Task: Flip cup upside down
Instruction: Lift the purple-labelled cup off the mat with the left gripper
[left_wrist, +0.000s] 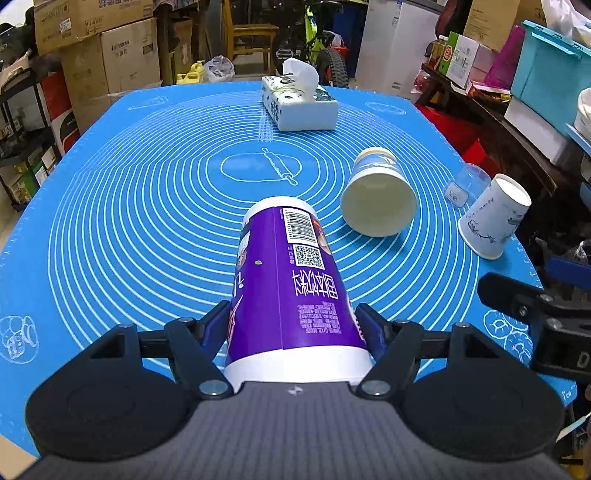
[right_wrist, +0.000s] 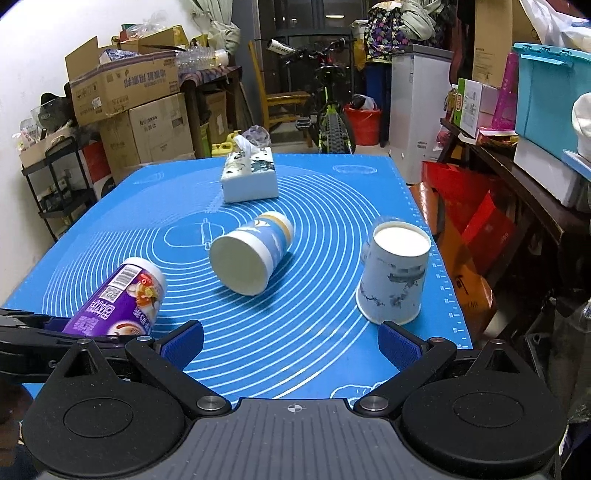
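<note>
We grip purple cup (left_wrist: 291, 291) in left gripper (left_wrist: 291, 325), fingers clenched on its sides above blue baking mat (left_wrist: 129, 221). Right gripper (right_wrist: 291, 341) fingers spread, holding nothing. Beyond: tipped blue-white cup (right_wrist: 251, 251), inverted paper cup (right_wrist: 393, 273), tissue box (right_wrist: 251, 177). Farther: cardboard boxes (right_wrist: 125, 88), bicycle (right_wrist: 332, 110).

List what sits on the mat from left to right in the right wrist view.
purple cup held by the left gripper → tissue box → blue-and-white cup on its side → upside-down white paper cup.
</note>
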